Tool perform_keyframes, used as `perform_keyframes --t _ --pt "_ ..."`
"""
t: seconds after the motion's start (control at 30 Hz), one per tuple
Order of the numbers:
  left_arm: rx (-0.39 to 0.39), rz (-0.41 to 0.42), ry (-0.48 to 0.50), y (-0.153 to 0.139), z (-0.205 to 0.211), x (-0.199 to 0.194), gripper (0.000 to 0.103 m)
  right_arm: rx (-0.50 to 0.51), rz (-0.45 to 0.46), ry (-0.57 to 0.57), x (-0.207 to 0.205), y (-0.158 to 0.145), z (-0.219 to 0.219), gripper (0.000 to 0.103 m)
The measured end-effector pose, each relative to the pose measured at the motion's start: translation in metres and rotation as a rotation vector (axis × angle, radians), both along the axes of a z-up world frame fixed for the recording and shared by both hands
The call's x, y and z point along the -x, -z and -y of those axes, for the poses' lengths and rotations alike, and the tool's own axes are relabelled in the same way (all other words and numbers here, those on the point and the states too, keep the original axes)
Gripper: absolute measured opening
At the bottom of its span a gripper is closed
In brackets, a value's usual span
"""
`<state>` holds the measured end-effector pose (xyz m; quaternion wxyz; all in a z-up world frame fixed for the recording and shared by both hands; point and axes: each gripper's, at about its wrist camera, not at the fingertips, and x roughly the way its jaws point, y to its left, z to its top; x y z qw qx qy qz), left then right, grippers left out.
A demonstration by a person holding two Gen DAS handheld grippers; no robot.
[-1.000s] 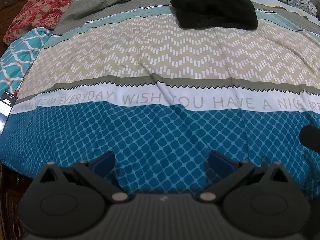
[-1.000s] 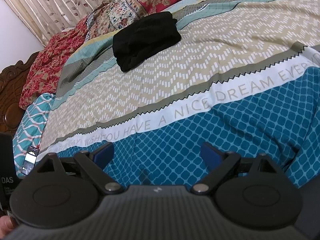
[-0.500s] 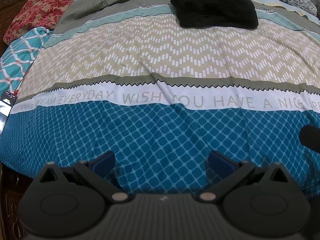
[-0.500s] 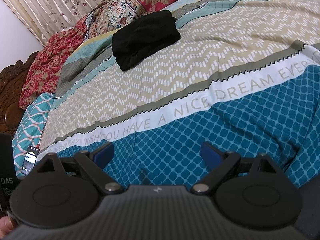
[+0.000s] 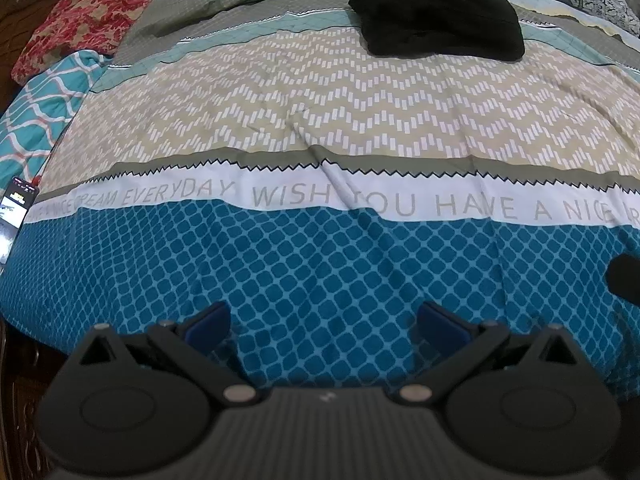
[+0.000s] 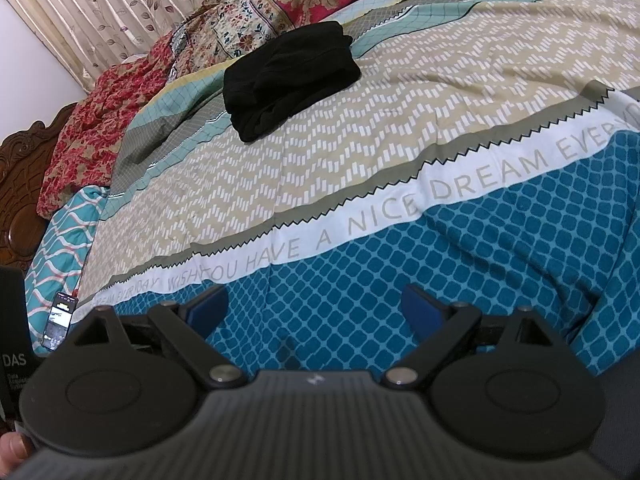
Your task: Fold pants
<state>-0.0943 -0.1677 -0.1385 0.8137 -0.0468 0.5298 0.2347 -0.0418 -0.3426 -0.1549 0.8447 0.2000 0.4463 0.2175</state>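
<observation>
pants (image 5: 436, 20): black, folded into a compact bundle, lying on the far part of the bed, on the beige zigzag band where it meets the teal and grey stripes. in the right wrist view the same bundle (image 6: 290, 80) sits far and left of centre, just in front of the pillows. nothing touches it; both grippers are well apart from it.

left gripper (image 5: 324, 322): at the near edge of the bed, over the blue lattice band. blue-padded fingers (image 5: 210, 322) spread wide, with only bedspread showing between them; they grasp nothing.

right gripper (image 6: 314, 306): also at the near edge, over the blue lattice band. fingers (image 6: 418, 306) spread wide, nothing between them.

bedspread (image 5: 320, 120): bands from near to far: blue lattice, white strip with grey lettering "wish you have a nice dream everyday", grey zigzag line, beige chevrons, teal and grey stripes. lightly creased near the middle.

pillows (image 6: 280, 12): floral red and cream, along the far side of the bed.

red floral cloth (image 5: 100, 8): far left, beside the dark carved headboard (image 6: 24, 184).

teal wave-pattern cloth (image 5: 36, 116): left, beside the bedspread.

phone (image 5: 14, 216): screen lit, at the left edge of the bed; also seen in the right wrist view (image 6: 60, 320).

curtain (image 6: 100, 8): beige with leaf print, behind the bed.
</observation>
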Motion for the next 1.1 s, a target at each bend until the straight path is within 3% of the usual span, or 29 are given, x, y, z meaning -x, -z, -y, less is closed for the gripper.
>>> perform_keyframes --t 0.37,0.7,0.9,1.1 --pt "-0.029 0.017 -0.006 -0.006 0.001 -0.001 0.103 0.017 0.046 0.018 0.0 -0.006 0.001 0.095" --pt "-0.072 0.122 0.05 -0.042 0.008 -0.015 0.103 0.034 0.189 0.059 0.002 -0.032 0.008 0.095" --pt "-0.07 0.212 0.084 -0.066 0.017 -0.024 0.103 0.018 0.271 0.114 0.001 -0.055 0.023 0.095" --pt "-0.044 0.256 0.111 -0.071 0.024 -0.023 0.103 0.023 0.305 0.13 0.001 -0.058 0.024 0.095"
